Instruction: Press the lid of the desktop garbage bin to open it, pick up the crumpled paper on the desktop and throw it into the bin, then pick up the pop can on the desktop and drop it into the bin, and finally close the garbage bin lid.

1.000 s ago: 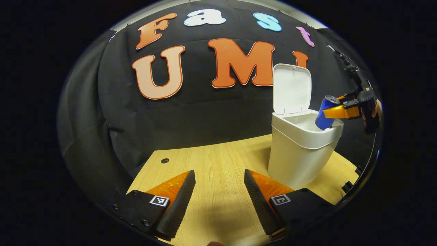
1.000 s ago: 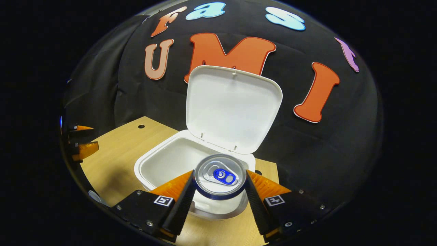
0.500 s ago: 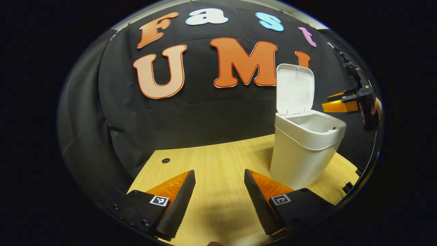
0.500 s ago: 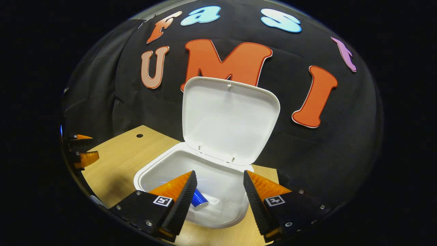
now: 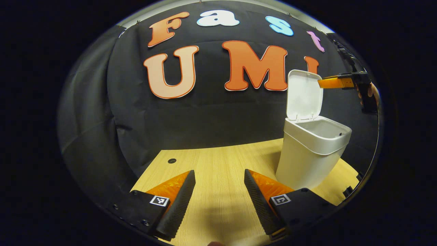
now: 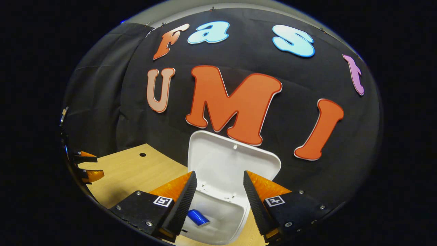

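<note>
Left gripper view: a pale wooden counter (image 5: 222,164) is being shown from low down, with a small round hole (image 5: 171,160) lying near its far left corner. At the bottom, the left gripper (image 5: 219,194) is being held just above the boards, its fingers (image 5: 177,205) spread apart and released, with bare wood between them. To the right, a white bin (image 5: 312,153) is standing upright on the counter, its lid (image 5: 304,95) being kept raised on its hinge at the back. Farther right, the right gripper (image 5: 328,83) is being held by a hand (image 5: 370,94) level with the top edge of the lid; whether it is touching the lid cannot be told.

Right gripper view: at the far left edge, the left gripper (image 6: 85,167) is being seen small over the counter (image 6: 136,171), whose hole (image 6: 142,154) is lying near the back. Lower centre, the right gripper (image 6: 219,194) is being held above the bin (image 6: 235,222), its fingers (image 6: 182,205) parted and grasping nothing. Down between them, a blue can (image 6: 197,217) is lying on its side inside the bin. Behind the fingers, the lid (image 6: 232,160) is standing up against the black cloth wall (image 6: 102,102). The crumpled paper cannot be made out.
</note>
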Demonstrator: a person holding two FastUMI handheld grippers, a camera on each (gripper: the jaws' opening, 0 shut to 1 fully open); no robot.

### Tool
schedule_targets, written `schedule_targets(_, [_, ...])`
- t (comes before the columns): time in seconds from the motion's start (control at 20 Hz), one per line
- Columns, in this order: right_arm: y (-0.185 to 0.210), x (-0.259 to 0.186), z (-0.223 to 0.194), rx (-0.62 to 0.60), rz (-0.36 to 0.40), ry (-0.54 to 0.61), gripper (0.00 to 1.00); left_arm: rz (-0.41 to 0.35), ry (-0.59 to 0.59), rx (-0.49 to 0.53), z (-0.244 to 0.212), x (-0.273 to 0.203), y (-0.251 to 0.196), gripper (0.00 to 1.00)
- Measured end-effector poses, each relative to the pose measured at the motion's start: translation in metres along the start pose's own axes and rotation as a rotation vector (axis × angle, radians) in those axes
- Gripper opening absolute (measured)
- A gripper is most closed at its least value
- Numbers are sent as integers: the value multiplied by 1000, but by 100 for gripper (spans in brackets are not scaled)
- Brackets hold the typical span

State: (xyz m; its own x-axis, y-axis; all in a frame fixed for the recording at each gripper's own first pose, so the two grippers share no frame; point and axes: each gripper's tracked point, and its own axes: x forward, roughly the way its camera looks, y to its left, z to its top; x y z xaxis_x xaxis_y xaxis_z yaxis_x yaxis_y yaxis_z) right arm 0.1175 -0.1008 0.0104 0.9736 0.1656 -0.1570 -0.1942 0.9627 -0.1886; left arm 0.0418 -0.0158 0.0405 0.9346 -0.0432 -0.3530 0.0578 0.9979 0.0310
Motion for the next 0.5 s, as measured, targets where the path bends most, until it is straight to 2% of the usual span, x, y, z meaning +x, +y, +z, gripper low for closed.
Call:
schedule_targets(0.15, [-3,8,35,3,-8,-38,83,24,-16,-46,4,-4,12,92])
schedule_targets(0.2, [-5,11,46,-3,-10,-56,83,36,-22,-59,7,-5,17,89])
schedule_targets(0.3, [-12,20,64,-13,-24,-83,83,56,-35,-84,11,-8,27,92])
schedule_targets(0.4, [-21,31,77,-24,-44,-95,83,74,-42,-100,11,-9,32,95])
schedule_targets(0.5, [-29,45,76,-30,-57,-87,83,105,-45,-98,12,-13,44,92])
